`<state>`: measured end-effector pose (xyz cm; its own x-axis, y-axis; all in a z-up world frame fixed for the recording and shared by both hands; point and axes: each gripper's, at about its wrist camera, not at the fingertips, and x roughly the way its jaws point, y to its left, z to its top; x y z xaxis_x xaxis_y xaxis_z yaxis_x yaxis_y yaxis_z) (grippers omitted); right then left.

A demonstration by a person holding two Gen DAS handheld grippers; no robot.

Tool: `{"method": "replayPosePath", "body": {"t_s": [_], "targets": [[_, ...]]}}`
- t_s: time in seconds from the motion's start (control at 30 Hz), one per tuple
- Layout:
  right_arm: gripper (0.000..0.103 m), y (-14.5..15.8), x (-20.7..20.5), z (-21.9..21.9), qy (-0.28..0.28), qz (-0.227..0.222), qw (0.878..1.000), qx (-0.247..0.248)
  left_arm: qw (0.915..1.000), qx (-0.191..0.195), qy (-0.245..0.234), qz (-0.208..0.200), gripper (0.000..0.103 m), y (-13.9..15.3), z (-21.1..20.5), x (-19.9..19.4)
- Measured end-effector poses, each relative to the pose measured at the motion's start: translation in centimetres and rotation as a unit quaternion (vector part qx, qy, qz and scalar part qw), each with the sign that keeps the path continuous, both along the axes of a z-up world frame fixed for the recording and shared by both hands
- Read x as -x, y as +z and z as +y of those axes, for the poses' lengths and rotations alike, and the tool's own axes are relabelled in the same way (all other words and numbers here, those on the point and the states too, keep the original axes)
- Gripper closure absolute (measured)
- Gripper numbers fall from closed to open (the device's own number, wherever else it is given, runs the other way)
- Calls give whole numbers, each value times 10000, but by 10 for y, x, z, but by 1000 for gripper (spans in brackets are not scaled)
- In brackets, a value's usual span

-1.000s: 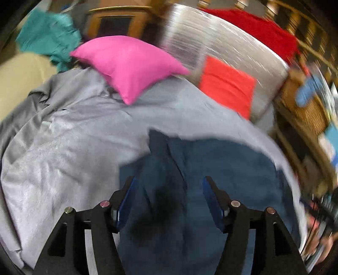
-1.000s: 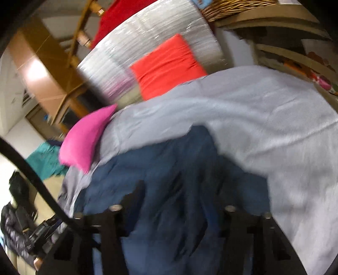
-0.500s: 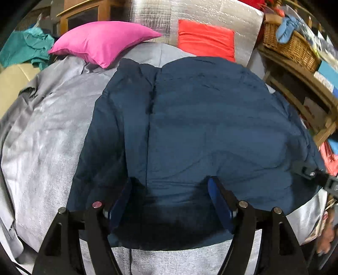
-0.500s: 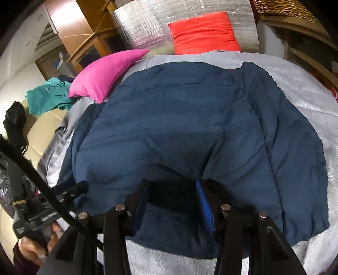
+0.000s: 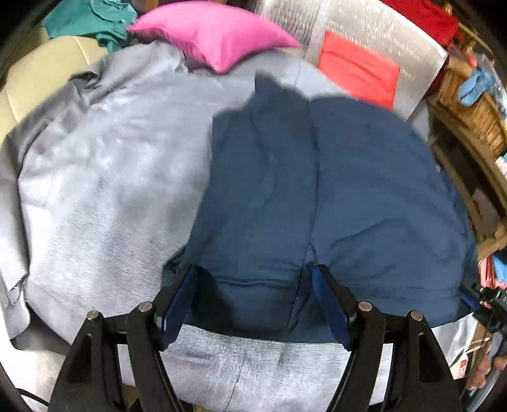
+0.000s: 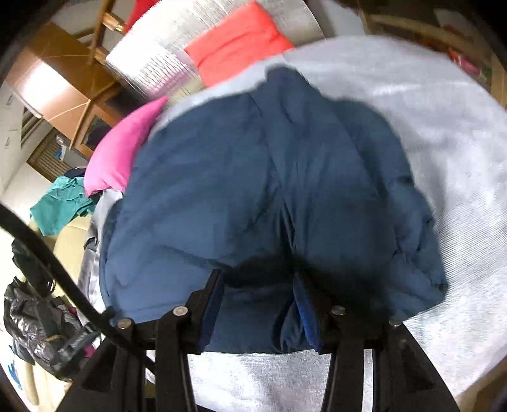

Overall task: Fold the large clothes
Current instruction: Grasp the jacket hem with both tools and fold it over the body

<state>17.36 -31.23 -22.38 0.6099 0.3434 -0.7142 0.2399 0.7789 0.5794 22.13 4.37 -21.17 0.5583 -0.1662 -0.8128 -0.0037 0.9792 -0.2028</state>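
Observation:
A large navy blue garment [image 5: 332,196] lies spread on a grey bed cover [image 5: 104,190]; it also shows in the right wrist view [image 6: 253,202]. My left gripper [image 5: 255,279] is open, its fingers just above the garment's near hem on its left part. My right gripper [image 6: 259,285] is open over the near hem, the cloth dark and shadowed between its fingers. Neither gripper holds the cloth. The garment's right side is bunched into folds [image 6: 418,253].
A pink pillow [image 5: 215,31] and an orange-red cushion [image 5: 358,66] lie at the bed's far end against a silver panel [image 5: 380,35]. Teal clothes [image 5: 92,19] lie far left. Wooden shelves with a wicker basket [image 5: 475,107] stand right. A black bag [image 6: 35,310] lies left.
Both views have shifted: the garment's near hem now lies right at both grippers' fingertips. The garment's right side looks more bunched than half a second ago. Both grippers stay open.

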Motion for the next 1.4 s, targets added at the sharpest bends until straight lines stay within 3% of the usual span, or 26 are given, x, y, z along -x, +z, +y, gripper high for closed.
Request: {"method": "replayPosePath", "body": {"t_s": [0.07,0.13,0.33,0.4,0.53,0.77,1.0,1.07,1.13,1.17,1.27,1.4], "targets": [[51,5,1,-1,-11,-35,10000,-47,9997,-216,-49,-111,27,4,-5,2],[49,9,5,-6,-64,-104,9997,-231,9998,-138,-54,-115,27,6,-2,3],[34,12,29,-29,-120,-306,9945,-997,9963,837,129,-131,27,16,32,25],[29,10,39,-30,-79,-322,9911,-1292,9906,1354,188,-100,27,17,43,35],[24,-2,52,-26,-87,-139,9839,-1778,9741,2217,265,371,25,4,50,46],[24,-37,42,-28,-641,213,9688,-2383,9448,3055,769,901,23,-24,49,34],[23,-59,16,-31,-1231,-66,9450,-3028,9241,3499,1337,749,21,-27,51,14],[23,-58,6,-26,-1214,-127,9469,-2974,9242,3507,1336,711,21,-24,49,7],[31,-53,-3,-23,-1158,-209,9526,-2806,9293,3420,1234,644,22,-16,47,-1],[44,-49,-8,-19,-1119,-243,9574,-2651,9325,3364,1179,582,24,-13,46,-6],[56,-38,-16,-15,-1053,-411,9688,-2207,9499,2954,987,273,44,1,39,-23],[60,-8,-29,-1,-853,-920,9832,-1323,9536,2889,841,-35,49,11,37,-39]]}}
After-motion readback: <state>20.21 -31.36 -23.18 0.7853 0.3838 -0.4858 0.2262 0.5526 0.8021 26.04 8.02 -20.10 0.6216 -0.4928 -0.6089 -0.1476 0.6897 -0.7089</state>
